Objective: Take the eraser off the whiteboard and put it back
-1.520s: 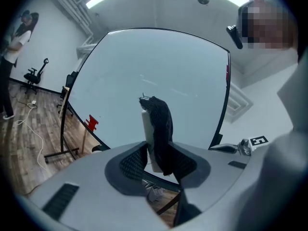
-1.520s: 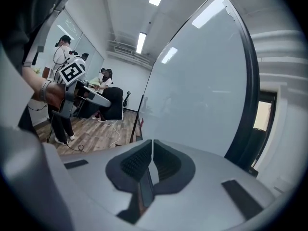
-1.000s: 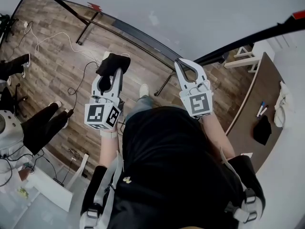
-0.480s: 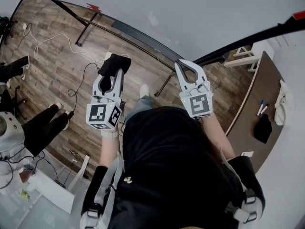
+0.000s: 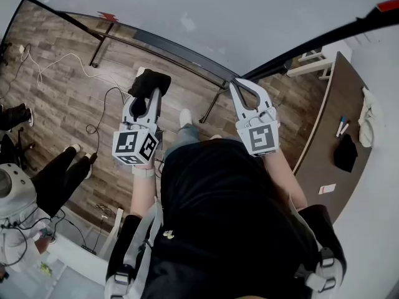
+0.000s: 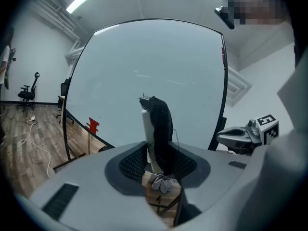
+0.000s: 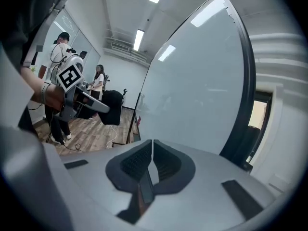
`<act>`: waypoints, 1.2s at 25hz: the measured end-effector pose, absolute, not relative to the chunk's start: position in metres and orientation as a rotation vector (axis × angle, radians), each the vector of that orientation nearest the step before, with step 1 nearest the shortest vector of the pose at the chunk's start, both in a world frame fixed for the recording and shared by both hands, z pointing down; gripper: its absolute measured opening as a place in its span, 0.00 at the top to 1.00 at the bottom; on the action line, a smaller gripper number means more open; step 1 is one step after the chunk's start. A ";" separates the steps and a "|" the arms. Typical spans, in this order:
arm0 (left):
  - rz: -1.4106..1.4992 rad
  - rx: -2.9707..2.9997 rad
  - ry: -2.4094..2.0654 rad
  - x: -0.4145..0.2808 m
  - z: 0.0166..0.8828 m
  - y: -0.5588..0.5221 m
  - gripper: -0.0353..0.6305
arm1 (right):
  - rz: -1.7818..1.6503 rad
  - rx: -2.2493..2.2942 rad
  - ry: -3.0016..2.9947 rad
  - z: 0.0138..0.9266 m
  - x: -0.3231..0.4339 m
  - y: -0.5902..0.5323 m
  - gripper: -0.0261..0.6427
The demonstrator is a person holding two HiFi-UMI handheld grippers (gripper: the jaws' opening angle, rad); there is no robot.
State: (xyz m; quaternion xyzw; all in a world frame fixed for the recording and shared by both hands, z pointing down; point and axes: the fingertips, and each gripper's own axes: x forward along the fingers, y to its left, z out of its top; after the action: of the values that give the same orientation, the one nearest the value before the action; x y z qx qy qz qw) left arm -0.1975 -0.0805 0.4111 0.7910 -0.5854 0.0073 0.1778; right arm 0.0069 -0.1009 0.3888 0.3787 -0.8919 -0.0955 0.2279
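While left tool [image 5: 148, 97] stays clamped on eraser [image 5: 150, 81], lowered slightly, clear of whiteboard [image 5: 249, 17]: right tool [image 5: 240, 87] clenched empty; return pending.

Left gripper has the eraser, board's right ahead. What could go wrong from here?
1. The left gripper pinches the eraser near its lower end, with most of it standing above the grip. Pressing it onto the whiteboard could lever it askew or out of the jaws.
2. Loose cables lie on the floor in front of the board. A step forward might snag one.
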 end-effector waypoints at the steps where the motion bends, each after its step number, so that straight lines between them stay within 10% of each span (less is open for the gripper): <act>1: 0.018 2.236 -1.643 -0.196 0.414 -0.083 0.75 | -0.258 1.056 -2.448 0.389 0.010 -0.101 0.93; 30: -0.053 2.073 -1.255 -0.142 0.523 -0.157 0.75 | -0.085 1.377 -2.130 0.417 0.110 -0.072 0.93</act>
State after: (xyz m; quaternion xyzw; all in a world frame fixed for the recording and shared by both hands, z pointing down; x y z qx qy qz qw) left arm -0.1419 -0.1565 0.5231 0.8007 -0.4847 -0.0204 0.3515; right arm 0.1105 -0.0718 0.4171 0.5182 -0.8012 -0.0318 0.2974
